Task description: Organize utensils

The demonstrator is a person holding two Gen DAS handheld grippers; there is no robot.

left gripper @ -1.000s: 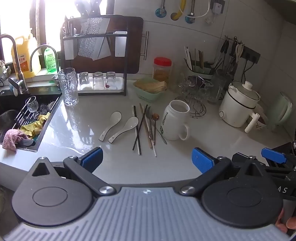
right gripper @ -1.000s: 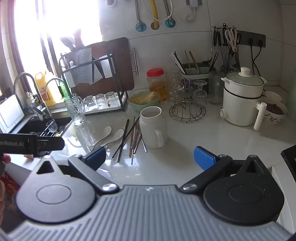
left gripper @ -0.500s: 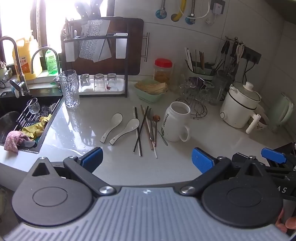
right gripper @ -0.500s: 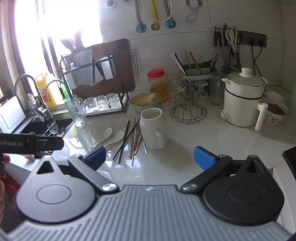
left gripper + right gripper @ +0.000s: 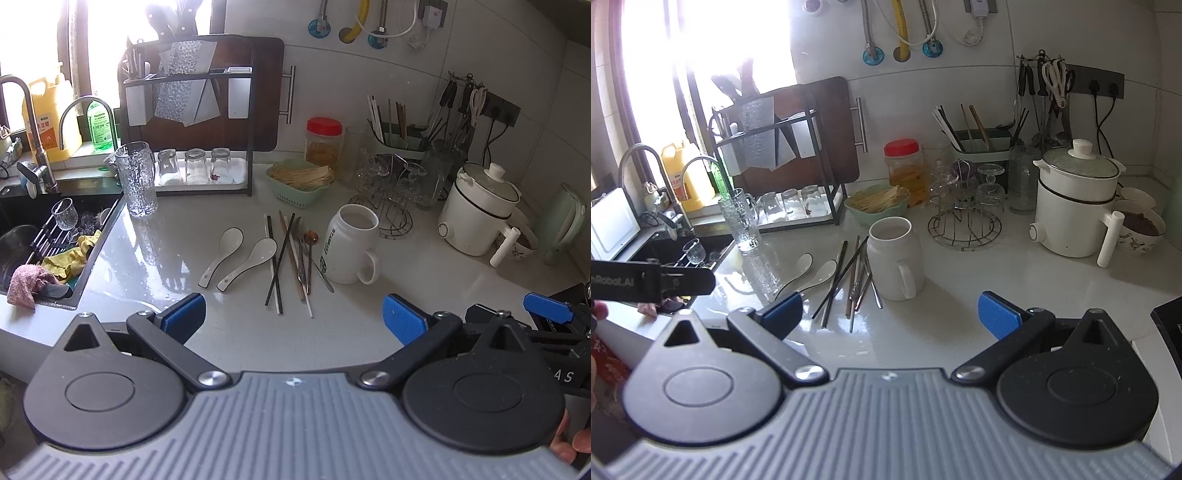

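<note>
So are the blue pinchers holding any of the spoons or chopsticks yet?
No. The left gripper and the right gripper are both open and empty. The spoons and chopsticks lie on the counter.

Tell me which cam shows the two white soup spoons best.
Left wrist view: both soup spoons lie fully visible on the counter, apart from the chopsticks. In the right wrist view, that tool's left finger hides the spoon handles; only the bowls show.

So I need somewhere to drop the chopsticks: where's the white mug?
Mid-counter in the left wrist view, the white mug stands just right of the loose chopsticks, before the wire rack.
</note>
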